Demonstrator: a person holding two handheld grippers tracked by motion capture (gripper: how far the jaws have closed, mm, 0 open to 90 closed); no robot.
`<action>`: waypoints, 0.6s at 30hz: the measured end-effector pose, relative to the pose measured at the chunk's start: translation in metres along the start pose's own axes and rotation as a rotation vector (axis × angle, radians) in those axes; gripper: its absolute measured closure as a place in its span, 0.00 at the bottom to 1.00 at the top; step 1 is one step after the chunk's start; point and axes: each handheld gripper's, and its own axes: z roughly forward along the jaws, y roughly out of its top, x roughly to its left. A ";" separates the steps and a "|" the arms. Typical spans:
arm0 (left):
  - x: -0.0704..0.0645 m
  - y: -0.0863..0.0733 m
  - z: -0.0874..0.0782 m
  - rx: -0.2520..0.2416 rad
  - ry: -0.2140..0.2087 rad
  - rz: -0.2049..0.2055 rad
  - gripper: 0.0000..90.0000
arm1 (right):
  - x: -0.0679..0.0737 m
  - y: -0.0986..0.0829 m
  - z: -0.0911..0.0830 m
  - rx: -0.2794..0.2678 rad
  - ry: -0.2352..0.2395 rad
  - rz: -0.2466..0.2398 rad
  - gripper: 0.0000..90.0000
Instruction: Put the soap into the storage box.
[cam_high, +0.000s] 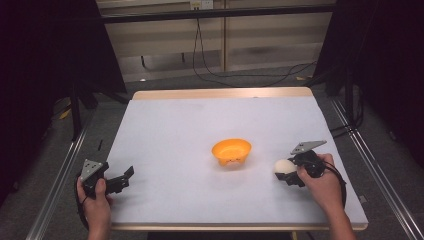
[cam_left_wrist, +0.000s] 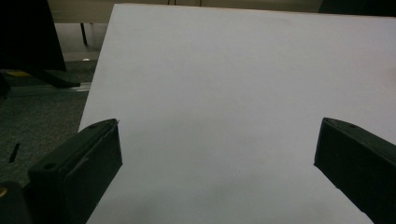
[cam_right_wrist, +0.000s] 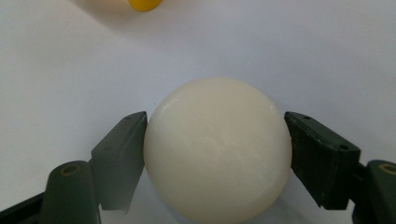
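My right gripper (cam_right_wrist: 215, 135) has its jaws pinching the white ball (cam_right_wrist: 217, 149) near the orange bowl (cam_high: 231, 151); left gripper (cam_left_wrist: 217, 154) jaws spread over bare counter (cam_left_wrist: 233, 84).

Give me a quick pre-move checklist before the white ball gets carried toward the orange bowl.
1. Right claw shut on the white ball, both jaws touching its sides: ok.
2. Ball lifted off the table: cannot tell.
3. Orange bowl upright, mouth open: ok.
4. Bowl holds nothing: cannot tell.
5. Stretch of table between ball and bowl free: ok.
6. Left claw open, near the table's left edge, away from the bowl: ok.
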 end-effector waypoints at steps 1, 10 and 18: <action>0.000 0.000 0.000 0.000 0.000 0.000 0.01 | 0.000 0.001 -0.001 0.000 0.001 0.007 0.27; 0.000 0.000 0.000 -0.001 -0.003 -0.003 0.01 | 0.000 0.009 -0.006 -0.021 0.020 0.013 0.27; 0.000 0.000 0.000 0.000 -0.001 -0.002 0.01 | 0.002 0.022 -0.009 -0.035 0.017 0.007 0.27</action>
